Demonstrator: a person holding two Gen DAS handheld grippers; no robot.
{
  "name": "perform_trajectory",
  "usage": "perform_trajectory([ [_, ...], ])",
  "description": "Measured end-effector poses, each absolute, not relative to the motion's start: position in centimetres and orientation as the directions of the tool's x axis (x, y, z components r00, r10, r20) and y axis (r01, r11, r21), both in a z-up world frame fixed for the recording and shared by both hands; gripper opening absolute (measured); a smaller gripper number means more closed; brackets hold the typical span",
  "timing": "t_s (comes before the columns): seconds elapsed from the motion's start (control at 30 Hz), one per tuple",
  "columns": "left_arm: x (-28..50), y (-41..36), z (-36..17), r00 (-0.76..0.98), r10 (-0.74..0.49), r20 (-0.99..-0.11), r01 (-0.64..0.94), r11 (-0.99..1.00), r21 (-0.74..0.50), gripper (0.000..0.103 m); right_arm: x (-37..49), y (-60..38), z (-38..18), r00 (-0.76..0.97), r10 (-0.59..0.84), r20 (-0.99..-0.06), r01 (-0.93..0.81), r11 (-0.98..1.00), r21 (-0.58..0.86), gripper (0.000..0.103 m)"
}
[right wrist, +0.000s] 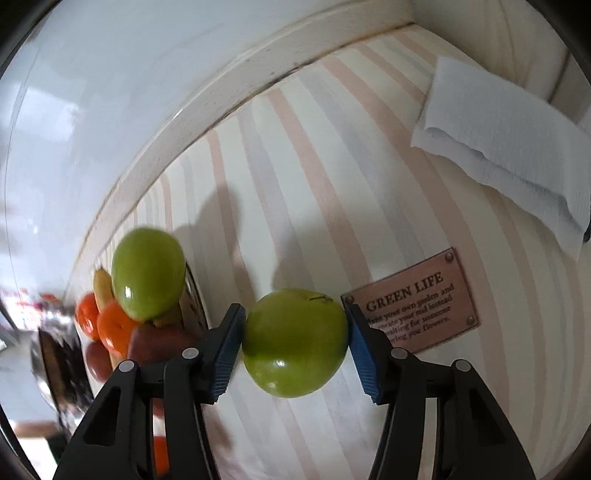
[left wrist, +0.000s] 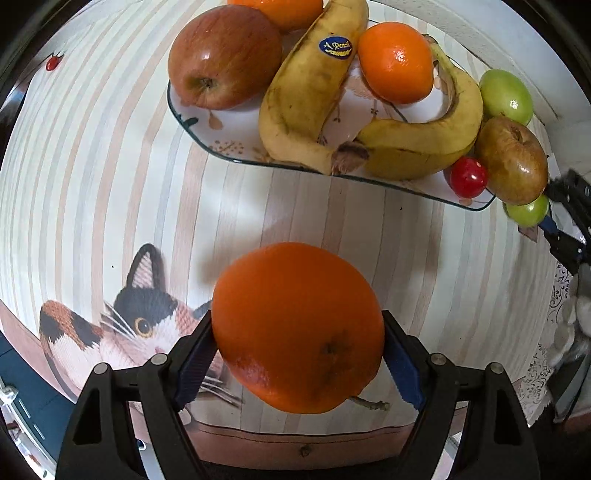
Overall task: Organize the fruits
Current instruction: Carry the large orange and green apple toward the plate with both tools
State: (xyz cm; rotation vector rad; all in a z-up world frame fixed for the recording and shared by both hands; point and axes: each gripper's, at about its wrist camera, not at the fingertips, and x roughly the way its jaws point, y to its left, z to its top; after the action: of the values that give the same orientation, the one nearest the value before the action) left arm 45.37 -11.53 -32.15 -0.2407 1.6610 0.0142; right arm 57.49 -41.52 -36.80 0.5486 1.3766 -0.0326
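The left gripper (left wrist: 297,354) is clamped on an orange (left wrist: 297,326), its blue pads pressed to either side of the fruit, held above the striped tablecloth (left wrist: 92,184) near a printed cat (left wrist: 122,325); ahead of it stands a glass plate (left wrist: 221,147) bearing a red apple (left wrist: 223,57), two bananas (left wrist: 306,99) joined at the stem, a second orange (left wrist: 395,61) and, at the top edge, part of a third orange (left wrist: 280,11); at the plate's right end sit a brownish apple (left wrist: 511,160), a small red fruit (left wrist: 468,177) and a green fruit (left wrist: 506,96), with another green one (left wrist: 526,212) just beyond the rim.

The right gripper (right wrist: 295,343) is closed on a green apple (right wrist: 295,341), pads touching both flanks, held over the cloth just beside a printed plaque (right wrist: 417,306) reading GREEN LIFE; to its left the piled plate appears edge-on and blurred, a second green fruit (right wrist: 147,273) on top; whether that one rests on the pile or the rim is hard to say; a folded paper towel (right wrist: 506,147) lies well apart at upper right, near the wall (right wrist: 110,92).
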Motion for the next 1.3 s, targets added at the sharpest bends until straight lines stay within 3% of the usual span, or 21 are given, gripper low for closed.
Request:
perform_trajectory([
  [0.37,45.3,-13.0,-33.3,-0.092,-0.164,-0.982,-0.115,0.981,-0.153,0.084,49.6,-35.9,-34.4,0.107,0.203,-0.973,0.093,0.973,0.214,0.057],
  [0.73,45.6,-16.0,-35.5,-0.127,-0.164,-0.978,-0.081,0.985,-0.154,0.084,48.9,-37.1,-34.9,0.115,0.25,-0.961,0.158,0.951,0.266,0.058],
  [1.07,45.8,-15.1,-35.8,-0.16,-0.317,-0.935,-0.216,0.935,-0.28,0.084,49.4,-39.3,-34.9,0.139,0.288,-0.947,0.191,0.931,0.311,0.058],
  [1.3,46.3,-15.3,-35.7,-0.145,-0.315,-0.938,-0.238,0.931,-0.276,0.084,49.9,-38.7,-34.9,0.136,0.261,-0.956,0.151,0.948,0.281,0.058],
])
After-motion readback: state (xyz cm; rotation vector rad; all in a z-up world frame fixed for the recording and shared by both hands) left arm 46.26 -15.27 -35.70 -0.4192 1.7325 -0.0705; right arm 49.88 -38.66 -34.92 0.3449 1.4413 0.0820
